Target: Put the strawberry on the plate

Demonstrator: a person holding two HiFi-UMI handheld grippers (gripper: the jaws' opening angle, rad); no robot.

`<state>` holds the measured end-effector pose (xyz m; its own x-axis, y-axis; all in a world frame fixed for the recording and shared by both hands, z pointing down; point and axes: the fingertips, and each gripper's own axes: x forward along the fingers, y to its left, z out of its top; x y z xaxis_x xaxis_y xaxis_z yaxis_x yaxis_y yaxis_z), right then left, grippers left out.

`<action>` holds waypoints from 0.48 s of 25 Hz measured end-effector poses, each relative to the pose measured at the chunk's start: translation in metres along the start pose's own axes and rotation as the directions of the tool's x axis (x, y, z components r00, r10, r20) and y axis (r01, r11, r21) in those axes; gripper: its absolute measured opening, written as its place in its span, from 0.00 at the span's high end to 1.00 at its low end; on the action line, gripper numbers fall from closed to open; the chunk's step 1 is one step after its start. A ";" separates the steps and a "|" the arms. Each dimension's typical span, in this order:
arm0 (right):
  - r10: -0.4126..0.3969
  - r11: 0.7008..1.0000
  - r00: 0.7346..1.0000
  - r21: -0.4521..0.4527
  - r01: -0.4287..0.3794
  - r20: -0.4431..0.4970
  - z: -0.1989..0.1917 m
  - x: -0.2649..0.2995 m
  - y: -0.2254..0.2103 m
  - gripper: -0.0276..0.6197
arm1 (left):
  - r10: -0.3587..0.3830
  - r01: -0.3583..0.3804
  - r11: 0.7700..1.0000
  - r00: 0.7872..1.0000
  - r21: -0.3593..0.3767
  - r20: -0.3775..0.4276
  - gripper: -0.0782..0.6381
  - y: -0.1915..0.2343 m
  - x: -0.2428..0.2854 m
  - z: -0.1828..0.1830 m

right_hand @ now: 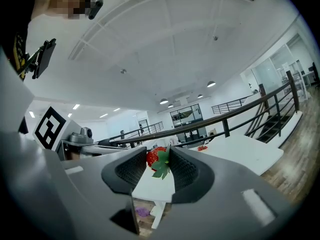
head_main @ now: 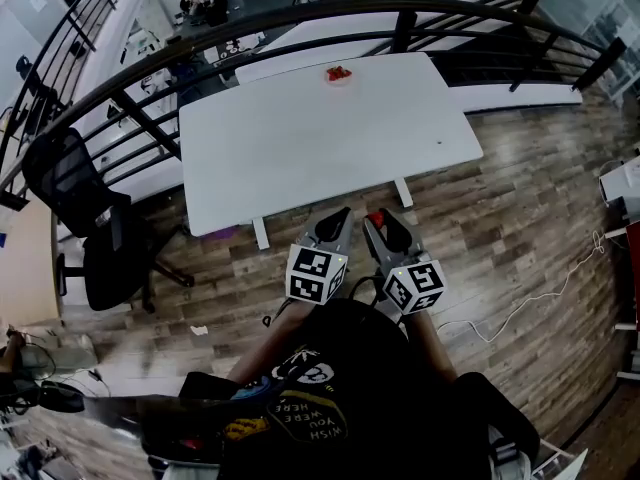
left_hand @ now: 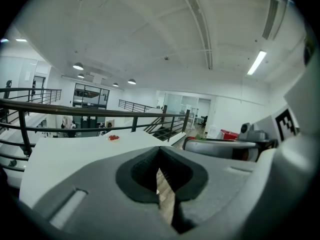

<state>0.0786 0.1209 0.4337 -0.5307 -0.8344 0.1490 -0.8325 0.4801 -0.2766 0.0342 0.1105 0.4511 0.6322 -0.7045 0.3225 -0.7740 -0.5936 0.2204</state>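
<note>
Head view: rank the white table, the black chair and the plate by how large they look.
1. the white table
2. the black chair
3. the plate, tiny at the table's far edge

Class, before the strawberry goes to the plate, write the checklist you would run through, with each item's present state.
1. Strawberry held between right tool's pads: ok.
2. Left tool empty and shut: ok.
3. Plate in view at table's far edge: ok.
4. Room on plate: cannot tell; something red lies on it.
5. Tools over table: not ok; both short of its near edge.
</note>
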 end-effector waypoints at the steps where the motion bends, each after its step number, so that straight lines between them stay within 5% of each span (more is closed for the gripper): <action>1: 0.001 1.000 1.000 -0.005 -0.001 0.003 0.002 0.007 0.002 0.73 | 0.000 0.000 1.000 1.000 0.003 0.005 0.89 0.006 -0.001 0.003; 12: 0.001 1.000 1.000 -0.022 -0.002 -0.019 -0.009 0.050 0.027 0.73 | -0.003 0.002 0.999 1.000 -0.042 -0.014 0.89 0.056 -0.014 -0.012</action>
<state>0.0284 0.0947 0.4425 -0.5347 -0.8284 0.1671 -0.8350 0.4874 -0.2555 -0.0183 0.0918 0.4695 0.6337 -0.6976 0.3344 -0.7735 -0.5781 0.2599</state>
